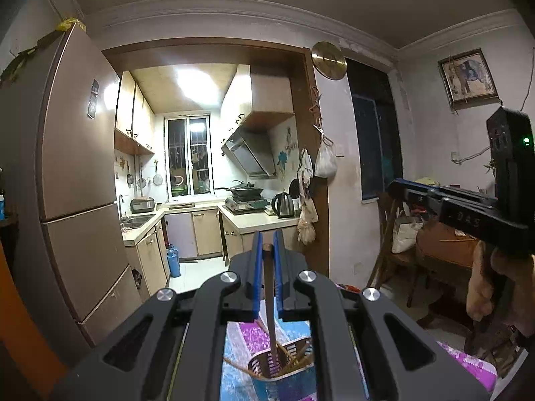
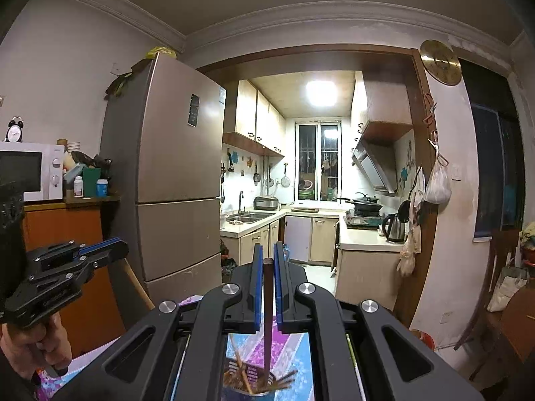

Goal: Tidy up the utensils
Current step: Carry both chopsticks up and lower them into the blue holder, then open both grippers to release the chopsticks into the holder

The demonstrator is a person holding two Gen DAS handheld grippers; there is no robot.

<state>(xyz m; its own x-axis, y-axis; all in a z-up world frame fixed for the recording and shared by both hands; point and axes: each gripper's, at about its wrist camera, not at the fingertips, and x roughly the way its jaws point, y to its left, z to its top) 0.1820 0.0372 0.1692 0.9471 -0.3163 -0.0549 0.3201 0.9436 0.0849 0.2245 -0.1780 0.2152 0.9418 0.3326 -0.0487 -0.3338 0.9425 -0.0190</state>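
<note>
My left gripper (image 1: 267,245) is shut on a brown chopstick (image 1: 270,304) that hangs straight down between its blue pads. The chopstick's lower end reaches into a slotted utensil holder (image 1: 284,366) holding several wooden sticks, standing on a purple and blue patterned cloth (image 1: 240,344). My right gripper (image 2: 268,259) is shut on a dark brown chopstick (image 2: 268,314), which hangs down toward the same holder (image 2: 254,379). Both grippers point level. The right gripper (image 1: 398,185) also shows at the right of the left wrist view, the left gripper (image 2: 113,245) at the left of the right wrist view.
Ahead is a kitchen doorway with a tall fridge (image 1: 77,180) on the left and a counter with a kettle (image 1: 283,204). A wooden chair (image 1: 398,250) and table stand at the right. A microwave (image 2: 31,170) sits on an orange cabinet. A person's hand (image 2: 33,344) holds the left gripper.
</note>
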